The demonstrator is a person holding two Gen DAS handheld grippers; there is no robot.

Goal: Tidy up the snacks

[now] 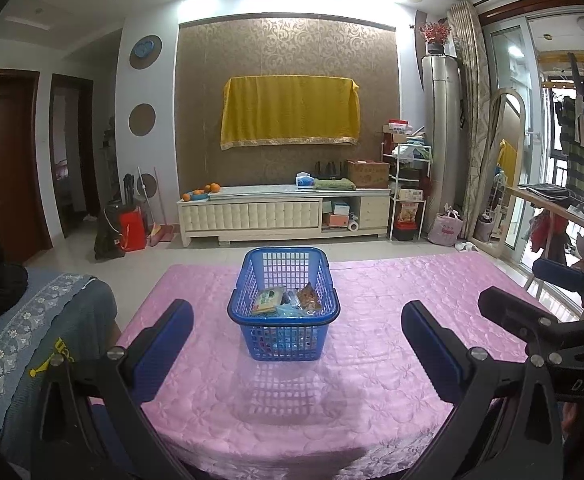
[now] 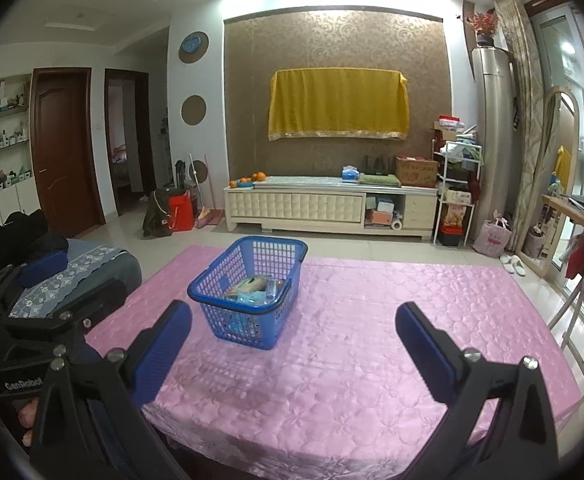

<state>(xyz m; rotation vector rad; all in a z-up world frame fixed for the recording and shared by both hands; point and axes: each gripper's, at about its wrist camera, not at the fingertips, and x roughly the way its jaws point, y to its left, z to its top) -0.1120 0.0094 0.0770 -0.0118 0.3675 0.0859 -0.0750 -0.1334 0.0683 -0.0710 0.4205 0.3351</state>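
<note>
**Snack basket sitting mid-surface, both tongs spread and holding nothing**

So here's the setup: a blue plastic basket (image 1: 283,304) sits on the pink quilted cloth covering the surface (image 1: 392,340), roughly in the middle and toward the far edge. Inside it there's a small pile of snack packets (image 1: 287,300), including a greenish one on the left and a clear pack with something brown on the right. From the right wrist view the same basket (image 2: 247,292) is off to the left and turned at an angle, packets (image 2: 253,289) still visible over the rim.

The left tongs (image 1: 298,344) are spread wide, blue pads on either side of the basket in view but well short of it, nothing between them. The right tongs (image 2: 292,344) are spread wide too, over bare pink cloth, basket ahead and left of them.

Each camera catches the other tongs at the edge of its frame.

Behind it all: a white TV cabinet (image 1: 283,210) with oranges (image 1: 205,190) on it, and a yellow cloth (image 1: 289,110) hanging on the wall.
</note>
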